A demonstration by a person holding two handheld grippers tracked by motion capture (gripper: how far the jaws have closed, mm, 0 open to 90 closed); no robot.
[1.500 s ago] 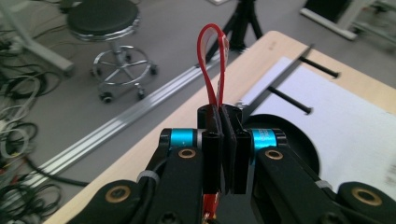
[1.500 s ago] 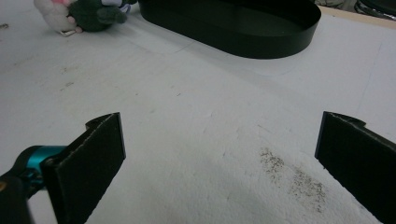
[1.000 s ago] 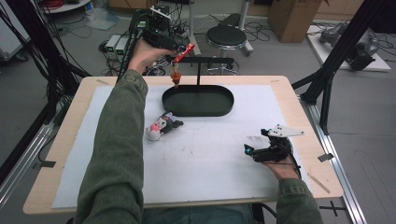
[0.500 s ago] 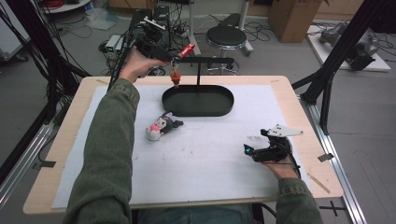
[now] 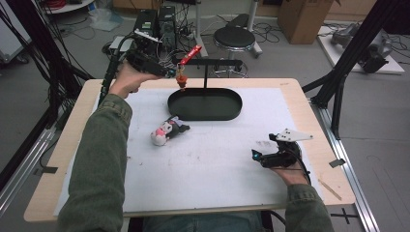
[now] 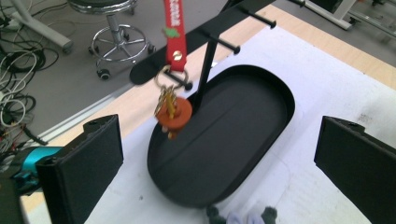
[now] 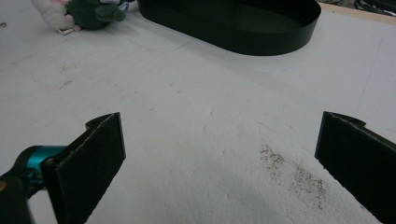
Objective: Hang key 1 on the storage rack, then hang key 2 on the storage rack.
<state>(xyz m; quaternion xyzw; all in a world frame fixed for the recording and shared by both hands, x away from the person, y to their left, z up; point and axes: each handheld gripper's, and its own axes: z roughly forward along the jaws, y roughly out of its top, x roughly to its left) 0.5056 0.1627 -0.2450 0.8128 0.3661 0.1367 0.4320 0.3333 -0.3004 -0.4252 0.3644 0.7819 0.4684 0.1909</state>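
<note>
The worktop (image 5: 309, 121) carries a white sheet (image 5: 217, 159) that covers most of its surface. On the far half of the sheet stands a black oval tray (image 5: 205, 112) with a low wall; its floor is bare. A thin black post rises from the tray's far rim and supports a horizontal black rack (image 5: 220, 62) with short pegs.

From the rack's left end hangs a red strap keychain (image 6: 175, 32) (printed lettering on the strap is too blurred to read). A metal ring joins the strap to an orange charm (image 6: 173, 114), which hangs just above the tray's end wall; the left gripper view cuts off the strap's upper part.

A small plush toy (image 5: 167, 132) lies on the sheet just beside the tray's near left rim. In the right gripper view it is cut off at the top edge.

The left hand-held gripper (image 5: 169, 72) is raised near the keychain; its jaws have just been opening and stand wide apart, with nothing between the pads. The right hand-held gripper (image 5: 256, 155) rests on the sheet at the near right, jaws spread wide, gripping nothing.
</note>
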